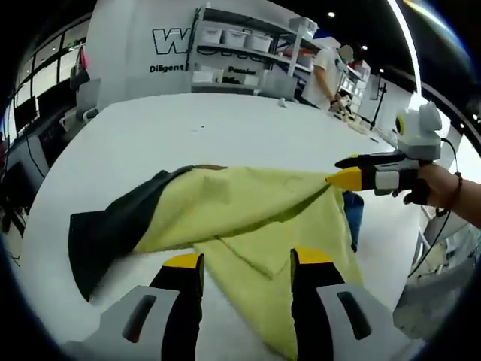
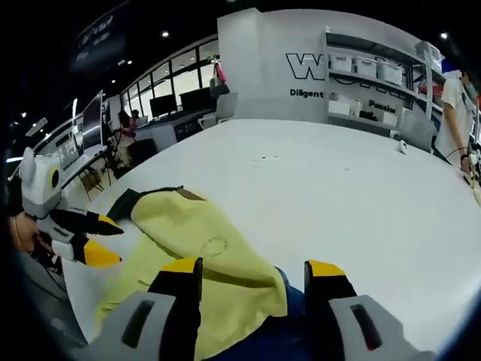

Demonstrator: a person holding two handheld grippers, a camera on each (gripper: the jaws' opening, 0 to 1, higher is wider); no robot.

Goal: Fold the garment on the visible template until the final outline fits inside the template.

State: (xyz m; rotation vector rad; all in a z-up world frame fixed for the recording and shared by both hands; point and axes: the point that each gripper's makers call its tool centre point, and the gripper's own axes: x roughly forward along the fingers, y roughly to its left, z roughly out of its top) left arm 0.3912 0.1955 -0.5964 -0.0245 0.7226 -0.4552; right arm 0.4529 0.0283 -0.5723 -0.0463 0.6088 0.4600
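Lying half-folded on white table (image 1: pixel 225 128): yellow garment (image 1: pixel 255 218).

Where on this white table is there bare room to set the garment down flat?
The white table is bare beyond the yellow garment, up to the far edge by the shelves. The near edge is crowded: garment, left tongs, right tongs.

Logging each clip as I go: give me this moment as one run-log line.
garment: yellow-black, partly folded on white table | left gripper: open, over near edge | right gripper: at far corner, grip unclear | template: not discernible
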